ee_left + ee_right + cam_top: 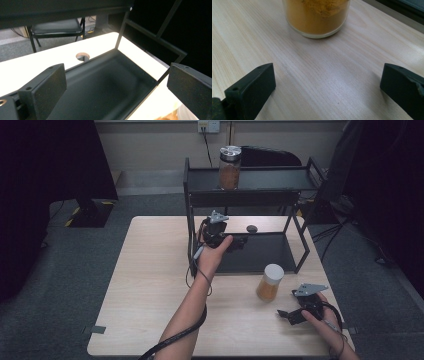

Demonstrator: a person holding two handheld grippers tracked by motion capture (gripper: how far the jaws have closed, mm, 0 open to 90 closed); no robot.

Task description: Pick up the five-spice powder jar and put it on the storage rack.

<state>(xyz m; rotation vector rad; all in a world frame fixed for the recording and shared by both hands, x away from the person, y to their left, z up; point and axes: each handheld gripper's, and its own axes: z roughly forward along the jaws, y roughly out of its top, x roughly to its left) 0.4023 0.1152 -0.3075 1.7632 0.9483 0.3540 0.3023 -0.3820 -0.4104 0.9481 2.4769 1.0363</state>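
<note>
Now, right gripper [286,315] low on the table [150,285], jaws spread wide, nothing between them, nothing touched; same wide gap in the right gripper view [327,82], bare wood between the pads. Just ahead, one white-lidded jar [270,282] of orange powder, upright on the table, close to the jaws but apart from them, outside the black rack [300,245] near its front right leg; glass base seen up close [317,20]. Left gripper [239,242] reaching into the rack's lower shelf, jaws wide apart too, empty, hovering over the dark tray [105,85]. Count: two grippers, two jars, the second silver-lidded jar [229,167] up on the top shelf; one rack, two shelves; one round hole [82,56] in the tabletop behind the tray
</note>
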